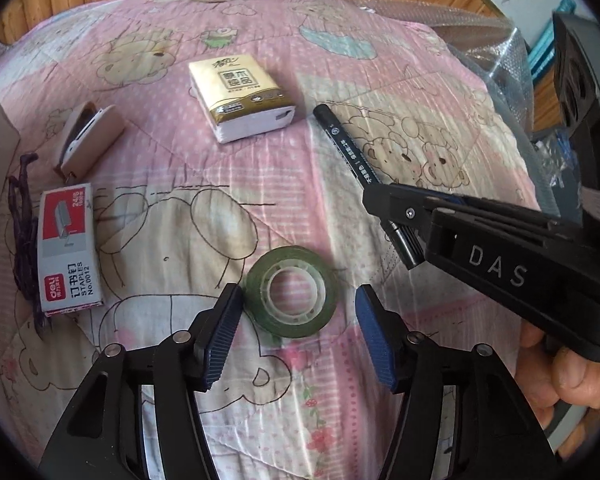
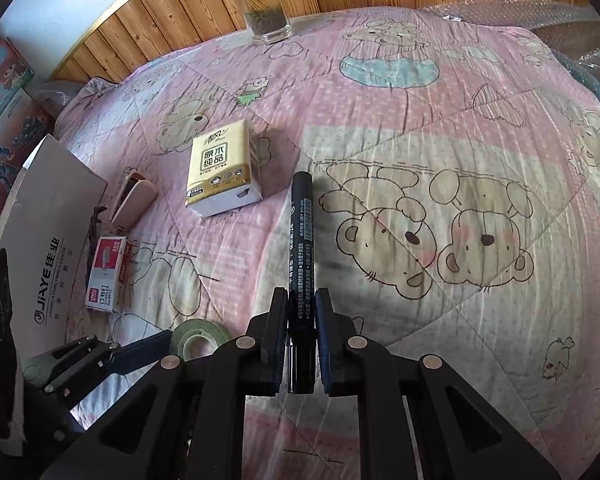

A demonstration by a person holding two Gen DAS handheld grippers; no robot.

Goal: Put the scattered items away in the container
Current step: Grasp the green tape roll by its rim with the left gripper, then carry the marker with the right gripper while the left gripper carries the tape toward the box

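Note:
A roll of greenish clear tape (image 1: 291,290) lies flat on the pink cartoon quilt (image 1: 300,80). My left gripper (image 1: 299,304) is open, its blue pads either side of the roll without touching it. My right gripper (image 2: 301,304) is shut on a black marker pen (image 2: 301,232), which points away over the quilt; the same marker pen (image 1: 348,148) shows in the left wrist view. Also on the quilt: a tissue pack (image 1: 240,96), a red and white staples box (image 1: 68,248), and a beige stapler (image 1: 88,136). A cardboard box (image 2: 48,216) stands at the left.
A glass jar (image 2: 266,12) stands at the far edge of the quilt against wooden panelling. A dark purple cord (image 1: 24,224) lies beside the staples box. Bubble wrap (image 1: 480,36) is piled at the right. A hand (image 1: 568,372) holds the right gripper's handle.

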